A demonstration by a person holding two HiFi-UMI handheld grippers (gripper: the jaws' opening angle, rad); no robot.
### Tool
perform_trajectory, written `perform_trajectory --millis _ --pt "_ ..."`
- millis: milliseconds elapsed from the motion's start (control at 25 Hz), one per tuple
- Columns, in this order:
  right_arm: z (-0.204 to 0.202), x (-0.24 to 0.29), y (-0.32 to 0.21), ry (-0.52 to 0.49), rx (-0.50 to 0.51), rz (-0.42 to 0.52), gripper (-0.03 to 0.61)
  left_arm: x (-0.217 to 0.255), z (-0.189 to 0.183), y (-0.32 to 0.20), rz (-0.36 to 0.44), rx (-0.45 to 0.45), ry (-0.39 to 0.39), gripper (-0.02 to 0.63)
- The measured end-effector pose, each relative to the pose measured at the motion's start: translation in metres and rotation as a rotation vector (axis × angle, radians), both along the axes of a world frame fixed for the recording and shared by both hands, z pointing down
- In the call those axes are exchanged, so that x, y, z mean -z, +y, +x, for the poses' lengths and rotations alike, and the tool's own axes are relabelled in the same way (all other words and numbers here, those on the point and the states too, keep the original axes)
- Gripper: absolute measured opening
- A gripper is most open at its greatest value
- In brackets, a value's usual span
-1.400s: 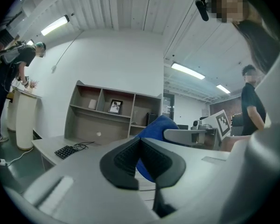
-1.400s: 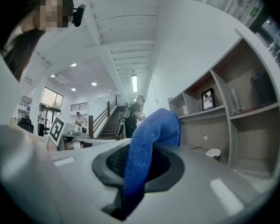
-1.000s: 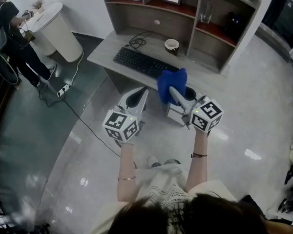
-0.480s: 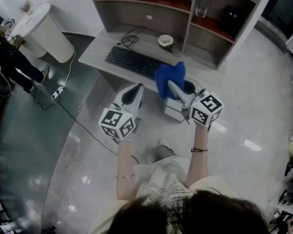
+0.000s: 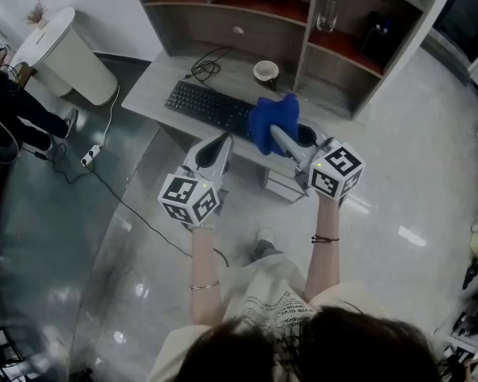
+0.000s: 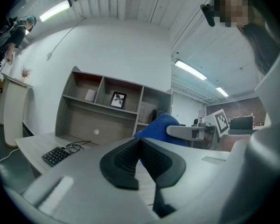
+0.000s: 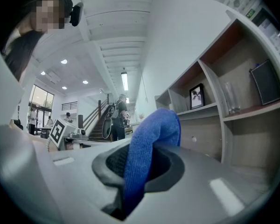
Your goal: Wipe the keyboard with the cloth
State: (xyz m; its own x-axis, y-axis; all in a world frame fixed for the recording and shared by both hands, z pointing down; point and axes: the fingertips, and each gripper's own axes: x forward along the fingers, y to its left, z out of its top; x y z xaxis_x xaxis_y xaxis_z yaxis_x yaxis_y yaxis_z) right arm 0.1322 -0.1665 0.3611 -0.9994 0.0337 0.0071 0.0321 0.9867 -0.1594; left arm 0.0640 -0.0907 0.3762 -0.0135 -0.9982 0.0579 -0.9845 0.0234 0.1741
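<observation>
A black keyboard [image 5: 209, 105] lies on the grey desk [image 5: 155, 86], also seen small at the left in the left gripper view [image 6: 56, 155]. My right gripper [image 5: 280, 139] is shut on a blue cloth [image 5: 271, 122], held above the desk's front edge at the keyboard's right end; the cloth [image 7: 144, 164] runs up between its jaws. My left gripper [image 5: 221, 143] is shut and holds nothing, just in front of the desk below the keyboard. In the left gripper view the cloth [image 6: 156, 127] hangs to the right.
A cup [image 5: 264, 72] and a coiled cable [image 5: 204, 68] lie behind the keyboard. Shelves [image 5: 303, 14] with a picture frame and a glass rise at the desk's back. A white round bin [image 5: 68, 54] and a person stand at left; a power strip's cord [image 5: 111, 189] crosses the floor.
Both grippers have moved forward toward the desk. The cloth now hangs over the keyboard's right end instead of in front of the desk. Jaws unchanged.
</observation>
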Motion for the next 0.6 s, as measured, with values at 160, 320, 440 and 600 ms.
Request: perform_trajectory --millis 160,320,440,600 --pt "0.000 -0.003 -0.012 0.008 -0.009 -0.007 0.052 -0.005 -0.002 -0.003 -0.011 0.013 0.009 -0.006" --pt "0.002 -0.011 -0.025 0.020 -0.027 -0.018 0.052 -0.014 -0.001 -0.010 -0.021 0.020 0.019 -0.006" --pt "0.003 -0.018 -0.029 0.030 -0.040 -0.030 0.052 -0.021 -0.003 -0.013 -0.032 0.020 0.032 -0.006" --pt "0.000 -0.027 -0.035 0.047 -0.053 -0.047 0.052 -0.027 -0.009 -0.020 -0.048 0.015 0.046 -0.006"
